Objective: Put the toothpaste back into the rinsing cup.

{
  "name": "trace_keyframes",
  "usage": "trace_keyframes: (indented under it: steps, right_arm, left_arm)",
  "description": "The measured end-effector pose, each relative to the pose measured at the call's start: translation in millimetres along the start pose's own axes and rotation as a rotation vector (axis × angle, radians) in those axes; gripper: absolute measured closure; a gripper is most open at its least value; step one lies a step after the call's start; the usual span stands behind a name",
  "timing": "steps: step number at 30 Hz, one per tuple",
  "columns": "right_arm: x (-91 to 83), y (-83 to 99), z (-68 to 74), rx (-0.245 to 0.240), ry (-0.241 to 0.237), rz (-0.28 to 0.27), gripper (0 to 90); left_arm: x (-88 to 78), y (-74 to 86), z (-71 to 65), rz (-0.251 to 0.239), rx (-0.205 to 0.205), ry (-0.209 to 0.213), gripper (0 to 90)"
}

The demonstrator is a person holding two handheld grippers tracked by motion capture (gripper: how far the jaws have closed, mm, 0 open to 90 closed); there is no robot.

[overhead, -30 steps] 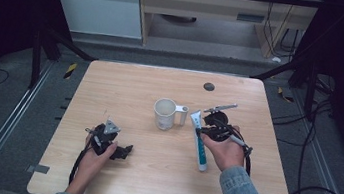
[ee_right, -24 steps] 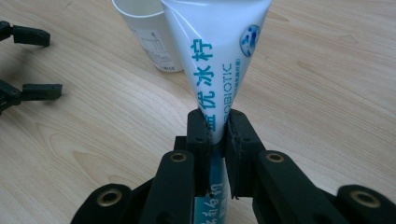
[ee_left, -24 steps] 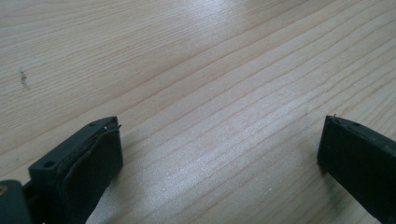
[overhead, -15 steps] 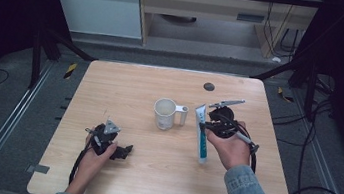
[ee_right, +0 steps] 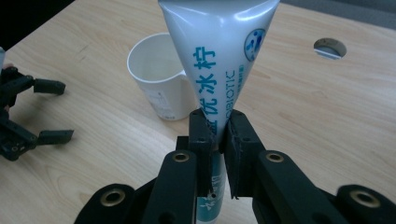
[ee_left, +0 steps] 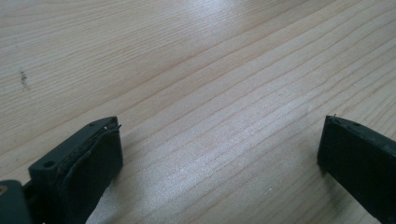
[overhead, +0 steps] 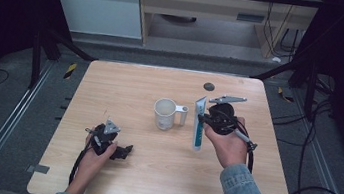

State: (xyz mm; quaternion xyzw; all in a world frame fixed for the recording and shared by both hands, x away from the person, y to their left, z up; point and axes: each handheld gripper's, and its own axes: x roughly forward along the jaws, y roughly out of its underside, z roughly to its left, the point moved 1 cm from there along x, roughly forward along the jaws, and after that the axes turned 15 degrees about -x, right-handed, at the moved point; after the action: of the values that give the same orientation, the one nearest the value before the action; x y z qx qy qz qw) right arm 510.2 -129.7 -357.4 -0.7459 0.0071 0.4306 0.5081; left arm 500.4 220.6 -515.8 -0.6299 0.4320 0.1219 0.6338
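Note:
A white and blue toothpaste tube [overhead: 198,125] [ee_right: 219,51] hangs upright above the table, just right of a white mug [overhead: 164,113] [ee_right: 161,79]. My right gripper [overhead: 202,118] [ee_right: 218,123] is shut on the tube's middle, flat crimped end up. The mug stands upright and empty near the table's centre, its handle [overhead: 182,113] pointing toward the tube. My left gripper [overhead: 125,152] [ee_left: 219,154] rests on the wood at the front left, its jaws wide open with bare table between them; in the right gripper view that left gripper [ee_right: 28,112] sits at the left edge.
The light wooden table [overhead: 121,85] has a round cable hole [overhead: 208,86] [ee_right: 329,48] at its back right. Metal rails, dark frame legs and cables lie on the floor around it.
My right gripper has lifted the toothpaste tube off the table and tipped it more upright beside the mug. The left gripper has stayed put.

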Motion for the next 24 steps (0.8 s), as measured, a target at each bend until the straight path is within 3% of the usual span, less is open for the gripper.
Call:
trace_keyframes:
  steps: [24]
  right_arm:
    - [-4.0,-11.9,6.9,0.004,0.036,-0.118,82.0]
  left_arm:
    - [0.1,0.1,-0.2,-0.002,-0.002,0.000,0.0]
